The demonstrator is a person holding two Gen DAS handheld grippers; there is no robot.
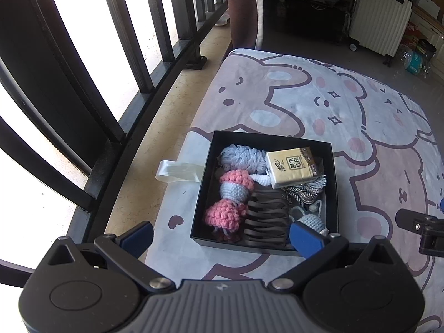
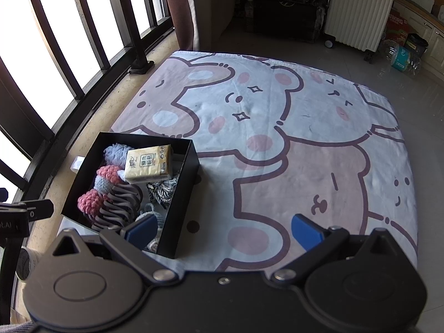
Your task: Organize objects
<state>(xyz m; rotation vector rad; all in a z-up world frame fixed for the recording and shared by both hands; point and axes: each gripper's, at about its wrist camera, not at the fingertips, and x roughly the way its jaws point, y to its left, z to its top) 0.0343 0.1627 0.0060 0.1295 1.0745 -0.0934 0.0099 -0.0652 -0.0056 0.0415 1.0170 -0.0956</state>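
A black open box (image 1: 204, 183) (image 2: 186, 191) sits on the left edge of a cartoon-bear blanket (image 1: 347, 116) (image 2: 277, 116). Inside lie a tissue pack (image 1: 291, 168) (image 2: 148, 163), pink and blue crochet pieces (image 1: 236, 186) (image 2: 105, 180), a grey-brown hair claw (image 1: 265, 216) (image 2: 116, 208), a striped cord (image 1: 305, 191) (image 2: 162, 190) and a blue crochet item (image 1: 312, 220). My left gripper (image 1: 222, 238) hovers open over the box's near edge, holding nothing. My right gripper (image 2: 223, 231) stands open above the blanket just right of the box, empty.
A clear plastic strip (image 1: 177, 170) lies on the floor left of the box. Dark window railings (image 1: 116, 63) (image 2: 91, 36) run along the left. A curtain (image 2: 180, 8), a white ribbed suitcase (image 2: 358, 8) (image 1: 380, 19) and clutter stand at the back.
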